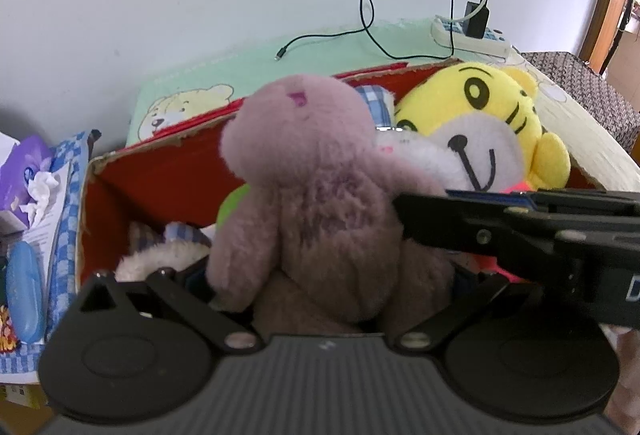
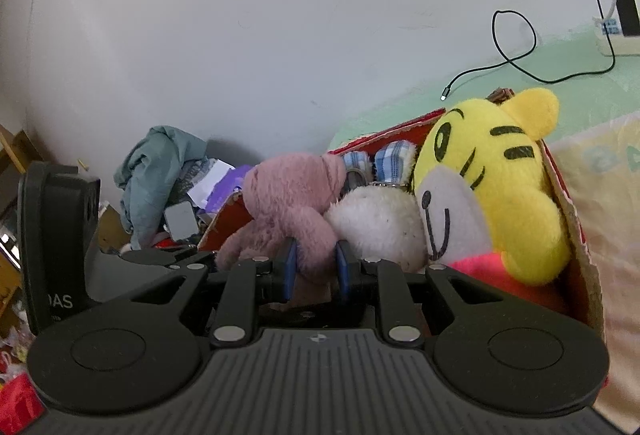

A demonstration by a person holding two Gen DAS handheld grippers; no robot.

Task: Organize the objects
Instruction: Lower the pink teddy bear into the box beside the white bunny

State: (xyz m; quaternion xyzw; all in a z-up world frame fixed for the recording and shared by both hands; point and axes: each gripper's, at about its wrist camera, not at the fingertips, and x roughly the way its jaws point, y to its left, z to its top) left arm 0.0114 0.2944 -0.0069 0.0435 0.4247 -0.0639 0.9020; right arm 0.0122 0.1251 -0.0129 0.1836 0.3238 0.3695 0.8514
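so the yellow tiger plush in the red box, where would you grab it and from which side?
Judging by its pose, take the yellow tiger plush by its upper ear, coming from above. The ear stands clear over the rim of the red box; its body sits wedged between the box wall and the white plush, leaving no finger room.

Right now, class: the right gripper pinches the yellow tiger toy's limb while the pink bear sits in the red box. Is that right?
Not quite. The right gripper pinches a limb of the pink bear, not of the yellow tiger toy, which lies untouched beside it in the red box. The right wrist view shows this.
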